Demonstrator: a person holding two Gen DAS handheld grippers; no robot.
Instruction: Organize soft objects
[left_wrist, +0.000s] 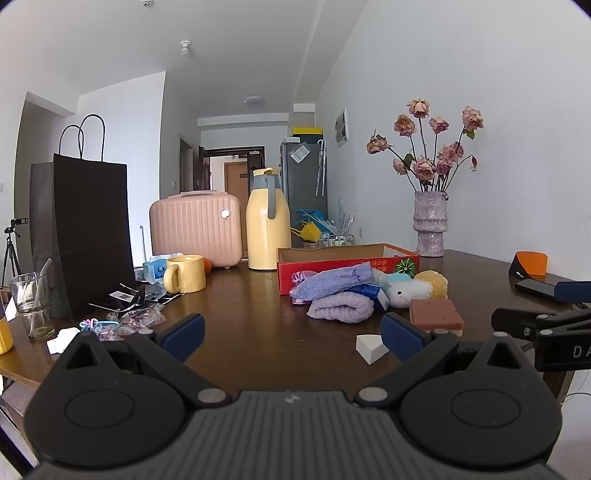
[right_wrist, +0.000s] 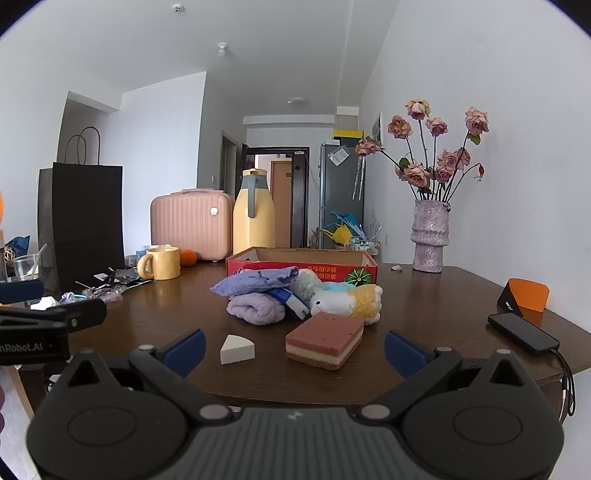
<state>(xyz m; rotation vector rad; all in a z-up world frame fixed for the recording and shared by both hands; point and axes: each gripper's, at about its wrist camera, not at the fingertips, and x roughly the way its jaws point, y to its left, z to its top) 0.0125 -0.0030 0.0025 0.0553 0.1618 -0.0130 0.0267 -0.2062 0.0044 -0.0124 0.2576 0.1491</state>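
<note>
Soft pile (right_wrist: 295, 299) sits mid-bench before red box (right_wrist: 301, 264). Left tool (left_wrist: 291, 334) and right tool (right_wrist: 294, 349) level, released, empty. Sponge (right_wrist: 325, 345) and white wedge (right_wrist: 237, 349) lie between.

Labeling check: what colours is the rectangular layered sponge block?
Reddish-brown with a cream middle band, the layered sponge block; clearest in the right wrist view.

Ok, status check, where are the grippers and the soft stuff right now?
Left gripper open, empty. Right gripper open, empty. Towels, plush, sponge on table before red box. White wedge nearby.
</note>
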